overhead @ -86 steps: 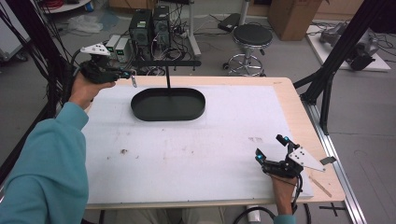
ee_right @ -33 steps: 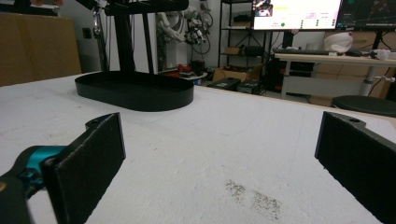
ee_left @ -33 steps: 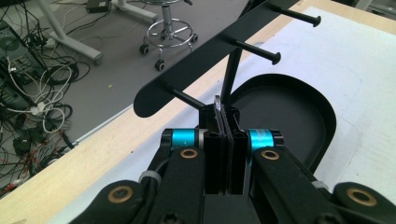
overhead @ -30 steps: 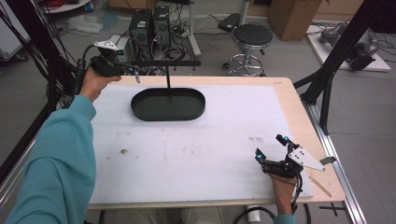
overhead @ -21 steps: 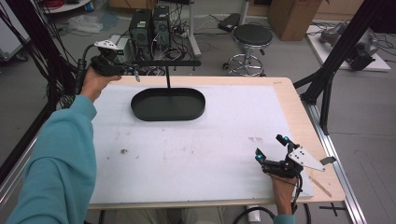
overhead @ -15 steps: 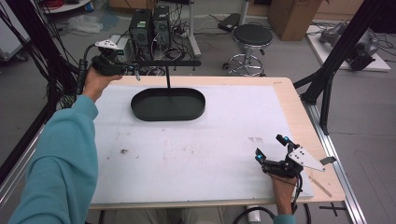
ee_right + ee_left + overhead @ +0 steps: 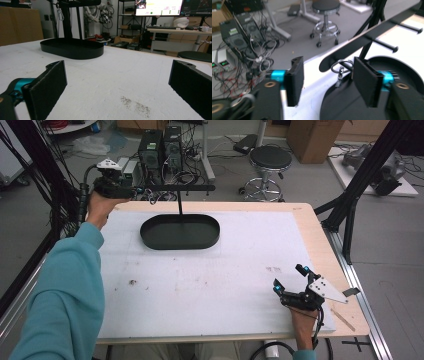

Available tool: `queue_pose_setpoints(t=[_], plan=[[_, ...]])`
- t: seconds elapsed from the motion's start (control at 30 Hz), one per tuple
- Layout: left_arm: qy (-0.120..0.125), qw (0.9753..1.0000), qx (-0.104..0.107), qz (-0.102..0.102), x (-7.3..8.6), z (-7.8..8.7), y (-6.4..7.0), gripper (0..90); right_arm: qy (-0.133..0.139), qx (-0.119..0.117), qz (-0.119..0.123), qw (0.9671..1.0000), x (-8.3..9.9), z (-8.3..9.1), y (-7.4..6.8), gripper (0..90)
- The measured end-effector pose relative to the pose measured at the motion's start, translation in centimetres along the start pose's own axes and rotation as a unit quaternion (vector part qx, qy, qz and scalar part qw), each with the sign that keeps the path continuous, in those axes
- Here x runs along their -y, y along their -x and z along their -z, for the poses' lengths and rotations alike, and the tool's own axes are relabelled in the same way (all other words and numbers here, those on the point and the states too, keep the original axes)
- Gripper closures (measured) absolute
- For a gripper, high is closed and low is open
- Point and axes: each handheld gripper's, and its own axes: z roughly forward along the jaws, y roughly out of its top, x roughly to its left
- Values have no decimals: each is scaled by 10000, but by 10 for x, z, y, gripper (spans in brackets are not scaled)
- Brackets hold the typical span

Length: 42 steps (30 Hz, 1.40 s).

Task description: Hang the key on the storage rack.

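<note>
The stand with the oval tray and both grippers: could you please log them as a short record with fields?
stand: black oval tray with upright post and crossbar, far left of table
hanging item: metal clip under the crossbar's left end
left gripper: open, jaws either side of the clip, not touching it
right gripper: open, holding nothing, near right of table

A white mat (image 7: 210,285) covers the wooden bench (image 7: 320,237). Behind the bench, on the grey floor, a round black stool (image 7: 270,157) stands on wheels. Two dark computer boxes (image 7: 161,145) sit there with lots of tangled wires (image 7: 254,62). A brown cardboard box (image 7: 312,132) is farther back.
</note>
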Motion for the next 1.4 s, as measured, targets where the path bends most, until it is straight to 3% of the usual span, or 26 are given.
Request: queue_pose_setpoints(t=[0.03,0.07,0.1,0.2,0.3,0.37,0.43,0.67,0.73,0.8,0.93,1.03,1.13,1.17,1.27,1.4], plan=[[117,9997,116,197,0,2,-1,327,-13,-8,-19,10000,0,0,0,8],[173,9991,162,365,0,5,-2,214,-1,-5,-3,10000,0,0,0,8],[277,9985,188,427,0,9,-1,134,1,-4,11,10000,0,0,0,8],[670,9972,135,294,6,23,9,17,25,8,45,10000,0,0,1,8],[908,9957,149,141,15,39,20,16,7,-13,6,10000,0,0,1,8],[1016,9942,348,98,25,47,26,16,31,-11,24,10000,0,0,1,8],[1079,9934,386,-27,35,55,34,17,21,-4,24,10000,0,0,1,8],[1488,9859,726,-242,79,86,71,17,51,-11,41,10000,0,0,1,8],[1604,9828,847,-339,94,95,81,17,57,-11,51,10000,0,0,1,8],[1643,9813,908,-416,112,103,90,17,51,-7,42,10000,0,0,1,8],[1812,9775,1003,-387,140,116,100,17,39,-11,40,10000,0,1,0,8],[1972,9740,1090,-253,160,124,105,17,53,3,60,10000,0,0,1,8],[2032,9726,1105,-237,181,128,111,17,52,5,56,10000,0,0,1,8],[1985,9735,1109,-237,187,129,113,17,25,-4,24,10000,0,1,0,8],[1997,9733,1112,-220,206,127,118,17,26,-6,24,10000,0,1,0,8],[2107,9713,1100,12,231,125,121,17,48,0,55,10000,0,0,0,8]])
